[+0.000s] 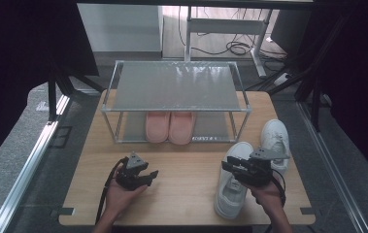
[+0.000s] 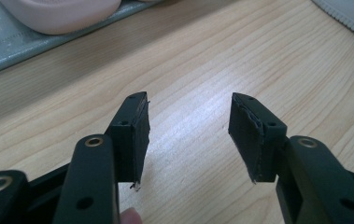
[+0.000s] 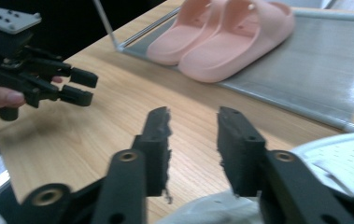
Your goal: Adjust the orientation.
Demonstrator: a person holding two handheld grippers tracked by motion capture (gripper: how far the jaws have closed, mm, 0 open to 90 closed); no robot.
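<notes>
The right hand-held gripper [image 1: 233, 169], unclenched and empty over the near white sneaker [image 1: 231, 187], should straddle its collar; the left hand-held gripper [image 1: 148, 175] idles released.

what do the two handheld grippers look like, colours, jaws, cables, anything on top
Both the left gripper and the right gripper are black, each with two flat blocky jaws faced with worn dark pads, brass-coloured rings at the pivots, a grey three-cornered plate on top and a black cable trailing back. Forearms are bare, no sleeves.
</notes>
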